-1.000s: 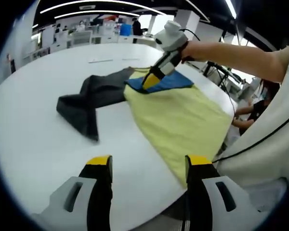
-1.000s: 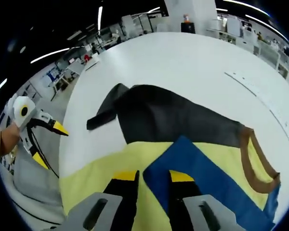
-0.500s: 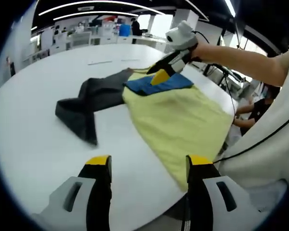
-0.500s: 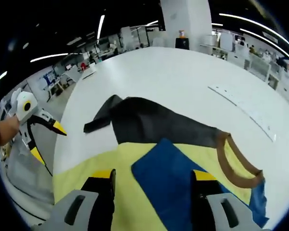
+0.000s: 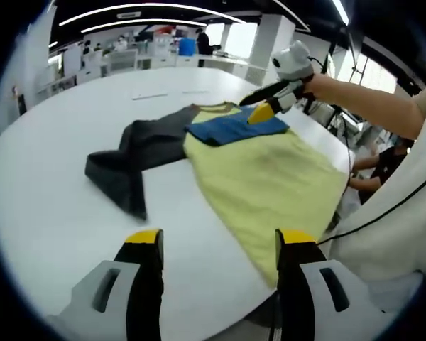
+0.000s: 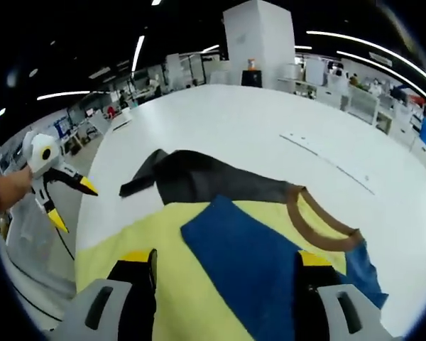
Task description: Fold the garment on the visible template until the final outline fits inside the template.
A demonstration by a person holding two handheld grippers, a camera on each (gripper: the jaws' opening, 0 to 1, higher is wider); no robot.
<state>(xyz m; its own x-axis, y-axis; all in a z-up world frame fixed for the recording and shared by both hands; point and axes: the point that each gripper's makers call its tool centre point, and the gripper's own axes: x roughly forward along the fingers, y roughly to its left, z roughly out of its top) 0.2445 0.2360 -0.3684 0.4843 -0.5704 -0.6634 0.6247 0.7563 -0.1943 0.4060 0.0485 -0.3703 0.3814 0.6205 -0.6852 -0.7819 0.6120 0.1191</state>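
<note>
A T-shirt lies spread on the white round table [image 5: 50, 206]. Its yellow body [image 5: 270, 177] reaches the near table edge. One blue sleeve [image 5: 234, 126] lies folded over the body, and a dark grey sleeve [image 5: 135, 153] stretches out to the left. In the right gripper view the blue sleeve [image 6: 248, 249], the grey sleeve [image 6: 206, 181] and the brown collar [image 6: 312, 220] are plain. My right gripper [image 5: 254, 105] hovers open just above the blue sleeve, holding nothing. My left gripper [image 5: 220, 241] stands open off the near table edge, also seen as the left gripper [image 6: 74, 206].
A person in white [image 5: 405, 213] stands at the table's right edge with a black cable [image 5: 383, 209] across the clothing. Thin line marks [image 6: 326, 160] run over the far tabletop. Office desks [image 5: 121, 53] stand beyond the table.
My right gripper was shut on the blue sleeve's edge a second ago; it has opened, let the sleeve lie on the yellow body, and drawn back and up. The left gripper has stayed put.
</note>
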